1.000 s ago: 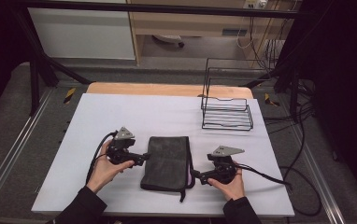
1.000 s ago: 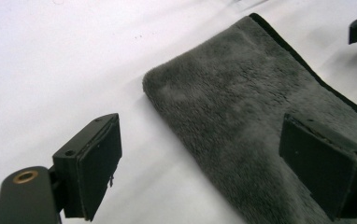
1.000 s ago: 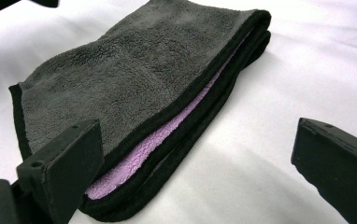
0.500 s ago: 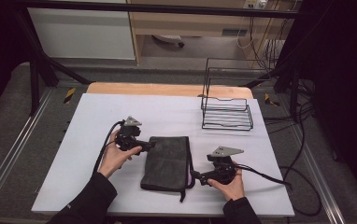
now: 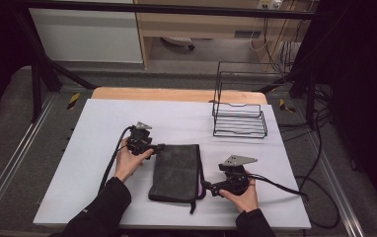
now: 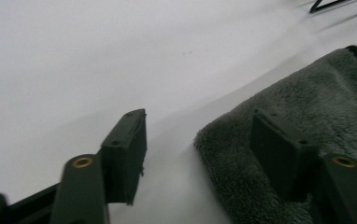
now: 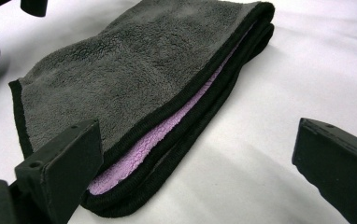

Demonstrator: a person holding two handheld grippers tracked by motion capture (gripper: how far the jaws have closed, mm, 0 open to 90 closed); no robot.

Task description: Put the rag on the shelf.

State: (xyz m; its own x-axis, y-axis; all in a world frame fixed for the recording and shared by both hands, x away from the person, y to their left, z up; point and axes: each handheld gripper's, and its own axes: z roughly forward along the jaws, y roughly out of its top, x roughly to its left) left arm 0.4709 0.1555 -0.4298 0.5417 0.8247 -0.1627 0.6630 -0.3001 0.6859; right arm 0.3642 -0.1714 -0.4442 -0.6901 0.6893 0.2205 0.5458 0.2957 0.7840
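Where the towel lies: the folded grey towel (image 5: pixel 176 170) is flat on the white table (image 5: pixel 102 123), between the two hands.
Long way: the towel is longer than it is wide. Its long way runs from the person's side to the far side, and the far end leans a little to the right.
Which way it faces: the towel's right long edge shows its layers and purple inside (image 7: pixel 167 135). The left long edge looks plain grey.
Left tongs: the left gripper (image 5: pixel 161 146) is at the towel's far left corner and points right, across it. It is the nearer one to that corner.
Left jaws: half spread, and they have just been closing. In the left gripper view (image 6: pixel 197 126) one jaw is over the bare table just beside the towel and the other is over the fluffy top (image 6: pixel 307 102). The corner sits between them, not pinched yet.
Right tongs: the right gripper (image 5: pixel 205 186) is at the towel's right edge, near the near right corner, and points left.
Right jaws: spread wide. In the right gripper view (image 7: pixel 197 130) one jaw stands at the layered edge of the towel (image 7: pixel 134 79) and the other is well off over the table. Nothing is pinched.
Next move, I think: the left jaws need only shut a bit more to pinch the far left corner.
Rack: the wire rack (image 5: pixel 240 118) stands past the towel's far right corner, well apart from it.
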